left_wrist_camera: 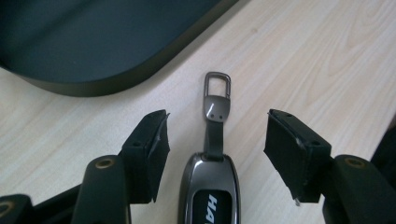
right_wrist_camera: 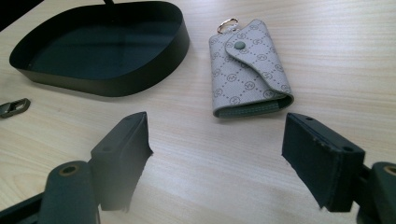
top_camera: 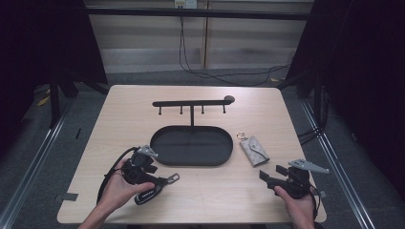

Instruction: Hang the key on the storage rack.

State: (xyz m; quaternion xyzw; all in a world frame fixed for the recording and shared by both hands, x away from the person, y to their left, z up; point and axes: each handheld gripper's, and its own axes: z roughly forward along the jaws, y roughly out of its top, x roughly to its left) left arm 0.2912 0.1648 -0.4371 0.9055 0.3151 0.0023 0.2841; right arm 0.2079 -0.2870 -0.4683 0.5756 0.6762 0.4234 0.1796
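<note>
Nearest thing: car key fob, lying flat on the table between the left gripper's jaws, its strap and metal loop pointing away toward the tray.
Left gripper: jaws stand about half open on either side of the fob; the pads are clear of it, so nothing is gripped.
Fob's place: near the table's front-left corner, just off the near-left rim of the black oval tray; in the high view the fob lies by the person's left hand.
Fob's handling: judged a hard, glossy shell, stiff and fairly dense for its size; the polished sides look slippery, so a light pinch could let it squirt out.
Where to hold: across the body's flat flanks, low and square; the short strap is flexible and would let the body swing, while the loop is rigid and suits a hook.
Right gripper: jaws partly open, holding nothing, resting near the table's front-right corner.
Key pouch: grey patterned, snap-closed, with a ring at its far end; lies ahead of the right jaws, just beside the tray's right end.
Pouch's handling: judged soft and light, likely to squash and fold; the folded edge gives the surest bite.
Hook rack: stands at the tray's far edge, pegs bare.
</note>
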